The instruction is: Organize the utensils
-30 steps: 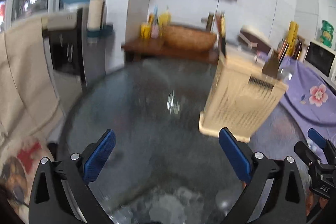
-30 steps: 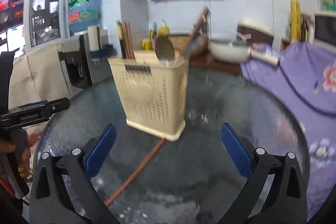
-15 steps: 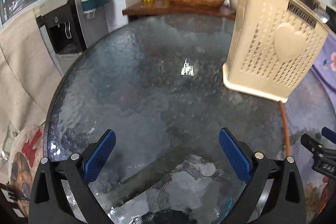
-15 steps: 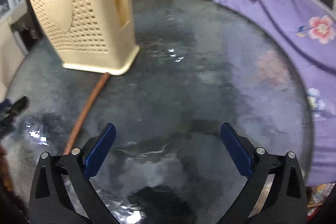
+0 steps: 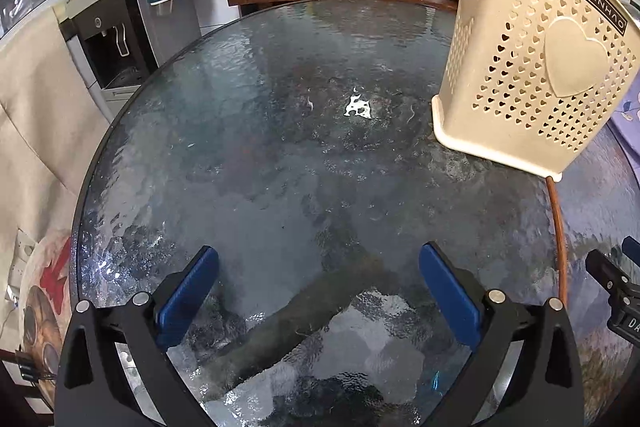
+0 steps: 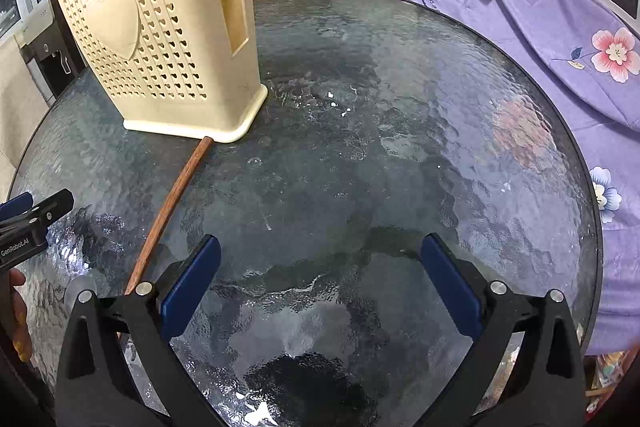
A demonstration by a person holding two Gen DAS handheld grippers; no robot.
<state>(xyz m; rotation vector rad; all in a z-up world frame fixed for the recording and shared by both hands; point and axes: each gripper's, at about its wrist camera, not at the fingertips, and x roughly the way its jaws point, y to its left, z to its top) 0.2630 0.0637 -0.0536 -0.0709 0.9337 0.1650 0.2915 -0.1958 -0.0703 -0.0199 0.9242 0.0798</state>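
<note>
Chopstick [image 6: 172, 203] on glass table [image 6: 360, 167] (tip touching holder [image 6: 160, 39])

Open glass around a lone utensil holder

A cream utensil holder [image 6: 168, 39] stands upright on the round glass table [image 6: 360, 167], the one tall obstacle on it. A brown wooden stick [image 6: 172, 203] lies flat on the glass, running from the holder's front corner toward the near edge, between the two open-jawed grippers. To the holder's right the glass is bare as far as a purple floral cloth [image 6: 560, 39]; to its left [image 5: 240, 147] the tabletop is bare too.
</note>
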